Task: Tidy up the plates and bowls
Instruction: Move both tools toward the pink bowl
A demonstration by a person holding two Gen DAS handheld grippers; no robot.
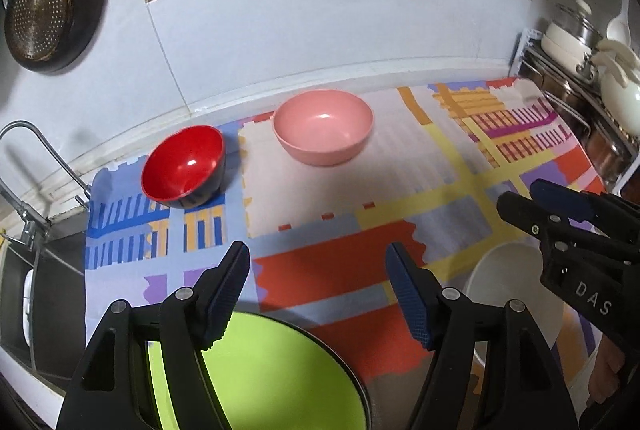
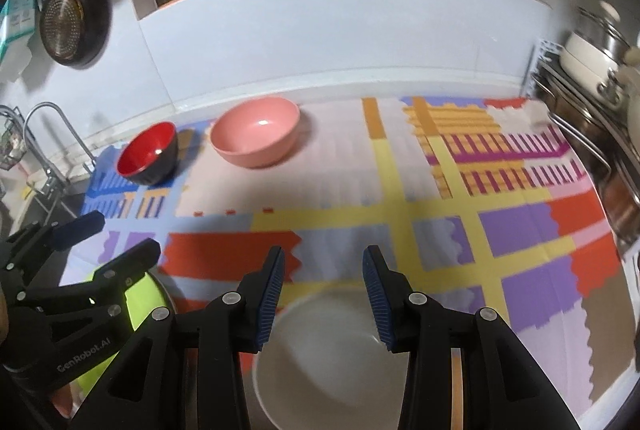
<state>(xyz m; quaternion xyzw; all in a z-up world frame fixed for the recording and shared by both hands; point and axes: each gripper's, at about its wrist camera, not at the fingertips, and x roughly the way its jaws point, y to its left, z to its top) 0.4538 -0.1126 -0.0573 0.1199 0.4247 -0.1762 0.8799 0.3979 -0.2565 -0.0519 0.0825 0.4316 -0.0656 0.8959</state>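
Both claws empty, four dishes spread over the patterned mat on the table

Left claw (image 1: 318,294) and right claw (image 2: 323,296) hang spread, gripping nothing. The pink bowl (image 1: 323,126) and red bowl (image 1: 183,166) sit near the table's back edge, the green plate (image 1: 260,374) and white bowl (image 2: 328,358) at the front. They look light, rigid and glossy, probably slippery, so I'd pinch the rims. Only the left view shows the sink (image 1: 24,282); only the right shows the white bowl's inside.

Black tools (image 1: 318,294) (image 2: 324,294), ribbed blue pads (image 2: 270,304), silver screws, white lettering
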